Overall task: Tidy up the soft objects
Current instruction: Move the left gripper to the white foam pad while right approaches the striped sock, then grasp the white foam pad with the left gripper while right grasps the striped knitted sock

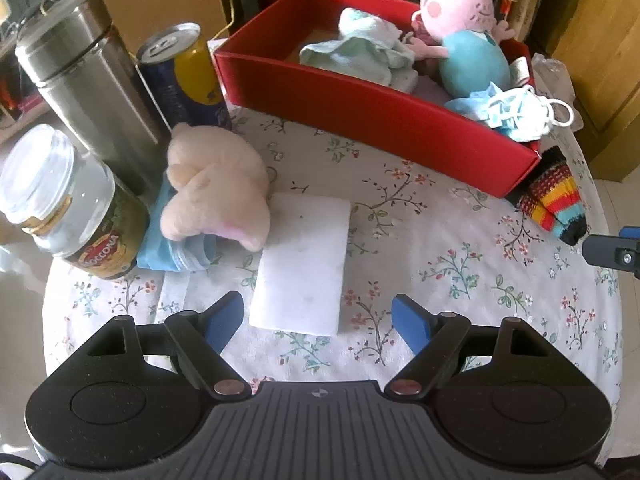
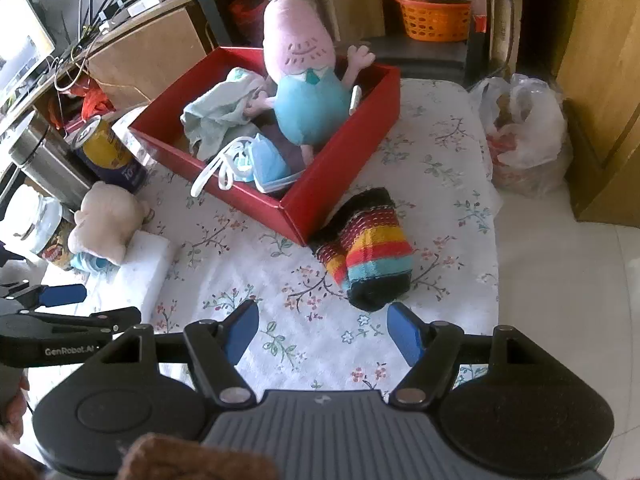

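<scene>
Both tools gape empty: left tool (image 1: pixel 318 318) over white sponge (image 1: pixel 302 264), right tool (image 2: pixel 322 330) near striped sock (image 2: pixel 366 252).

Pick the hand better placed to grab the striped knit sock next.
Right. The right gripper hangs open just short of the striped sock; the left gripper hovers over the white sponge, far from it.

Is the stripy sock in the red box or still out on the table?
Out. The stripy sock lies on the flowery tablecloth, just outside the red box corner.
</scene>
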Demonstrator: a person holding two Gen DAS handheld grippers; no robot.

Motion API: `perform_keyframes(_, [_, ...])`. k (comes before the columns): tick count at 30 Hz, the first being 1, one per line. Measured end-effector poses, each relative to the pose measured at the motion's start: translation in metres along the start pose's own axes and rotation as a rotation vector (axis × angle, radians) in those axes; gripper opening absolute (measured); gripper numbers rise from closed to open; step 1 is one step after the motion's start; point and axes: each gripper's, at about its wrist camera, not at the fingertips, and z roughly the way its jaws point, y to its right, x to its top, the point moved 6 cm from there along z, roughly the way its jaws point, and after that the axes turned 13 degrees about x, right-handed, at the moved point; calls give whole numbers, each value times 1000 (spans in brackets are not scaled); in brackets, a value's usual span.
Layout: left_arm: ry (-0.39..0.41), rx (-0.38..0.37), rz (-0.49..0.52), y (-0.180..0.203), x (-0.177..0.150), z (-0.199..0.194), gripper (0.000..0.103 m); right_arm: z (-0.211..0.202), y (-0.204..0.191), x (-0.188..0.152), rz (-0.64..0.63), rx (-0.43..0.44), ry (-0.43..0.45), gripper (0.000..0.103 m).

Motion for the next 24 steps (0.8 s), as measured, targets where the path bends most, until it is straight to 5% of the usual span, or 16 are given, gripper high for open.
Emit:
perform_keyframes(18, [-126, 40, -86, 5, 14, 63, 82, -1, 25, 3, 42, -9, 6, 43])
perform_keyframes(24, [-104, -3, -106, 3, 15, 55, 56, 1, 36, 4, 62, -23, 10, 43])
